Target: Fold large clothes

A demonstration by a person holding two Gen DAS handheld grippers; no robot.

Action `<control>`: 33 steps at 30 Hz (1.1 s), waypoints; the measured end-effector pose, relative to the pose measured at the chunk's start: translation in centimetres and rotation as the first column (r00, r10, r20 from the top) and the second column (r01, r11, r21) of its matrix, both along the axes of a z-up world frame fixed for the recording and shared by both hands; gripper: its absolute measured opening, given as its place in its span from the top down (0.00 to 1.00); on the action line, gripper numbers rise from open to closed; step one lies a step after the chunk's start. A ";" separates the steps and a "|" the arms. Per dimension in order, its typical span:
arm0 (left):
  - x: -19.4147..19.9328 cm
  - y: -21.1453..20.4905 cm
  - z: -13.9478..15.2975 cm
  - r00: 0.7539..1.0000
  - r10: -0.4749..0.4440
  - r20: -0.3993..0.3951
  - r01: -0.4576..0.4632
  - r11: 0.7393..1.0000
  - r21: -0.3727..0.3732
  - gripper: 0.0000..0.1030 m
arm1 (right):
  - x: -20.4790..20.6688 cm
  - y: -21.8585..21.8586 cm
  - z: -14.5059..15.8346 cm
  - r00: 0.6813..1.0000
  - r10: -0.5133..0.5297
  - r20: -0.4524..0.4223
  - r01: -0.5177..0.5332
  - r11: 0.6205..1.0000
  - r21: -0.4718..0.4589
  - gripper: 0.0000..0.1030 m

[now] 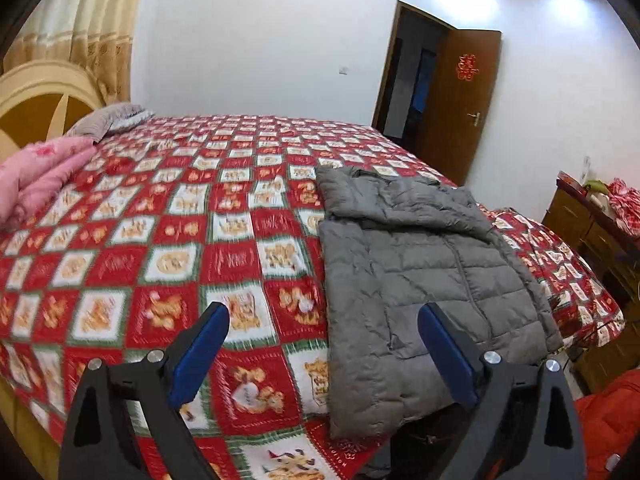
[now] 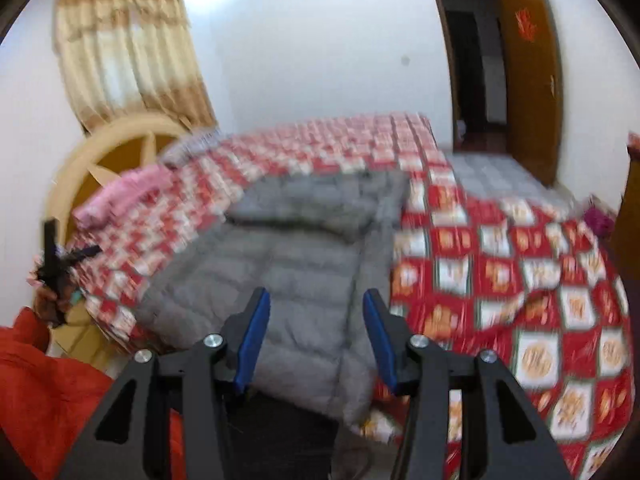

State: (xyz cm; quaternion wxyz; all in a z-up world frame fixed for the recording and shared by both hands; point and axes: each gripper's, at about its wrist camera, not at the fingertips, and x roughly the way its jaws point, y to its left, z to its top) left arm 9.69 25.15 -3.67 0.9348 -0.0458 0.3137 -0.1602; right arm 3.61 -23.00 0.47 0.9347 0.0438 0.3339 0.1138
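A grey quilted puffer jacket (image 1: 424, 272) lies flat on the bed, its sides folded in to a long narrow shape and its hem hanging over the near edge. My left gripper (image 1: 324, 312) hovers wide open above the quilt, at the jacket's left edge, with nothing between its blue pads. In the blurred right wrist view the same jacket (image 2: 288, 264) lies straight ahead. My right gripper (image 2: 316, 300) is open above its lower part, and nothing is between the fingers. The left gripper (image 2: 60, 260) shows small at the far left in that view.
A red-and-white checked quilt (image 1: 160, 240) covers the bed. Pink bedding (image 1: 44, 176) and a grey pillow (image 1: 108, 120) lie by the cream headboard (image 1: 36, 96). An orange-red garment (image 1: 612, 420) is at the lower right, a wooden dresser (image 1: 588, 224) stands at right, and a brown door (image 1: 464, 100) is open.
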 end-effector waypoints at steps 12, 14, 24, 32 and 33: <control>1.6 -5.7 -10.0 0.967 -0.114 -0.228 0.121 0.993 0.016 0.07 | 4.1 -0.3 -15.5 0.935 -0.142 -0.325 0.169 0.984 0.057 0.50; 1.3 -5.8 -10.3 0.968 -0.126 -0.216 0.131 0.991 0.013 0.07 | 4.7 0.3 -16.8 0.929 -0.111 -0.352 0.141 0.988 0.060 0.50; 1.9 -4.4 -10.4 0.965 -0.172 -0.196 0.137 0.974 -0.181 0.07 | 7.2 2.8 -18.4 0.928 0.005 -0.373 0.026 0.997 0.078 0.52; 1.7 -6.8 -10.8 0.959 -0.191 -0.210 0.196 0.981 0.004 0.07 | 8.2 2.1 -19.8 0.923 -0.006 -0.385 0.076 0.983 0.167 0.77; 1.8 -6.9 -10.8 0.955 -0.195 -0.222 0.200 0.980 0.002 0.07 | 8.1 2.3 -19.7 0.923 0.001 -0.384 0.066 0.985 0.161 0.84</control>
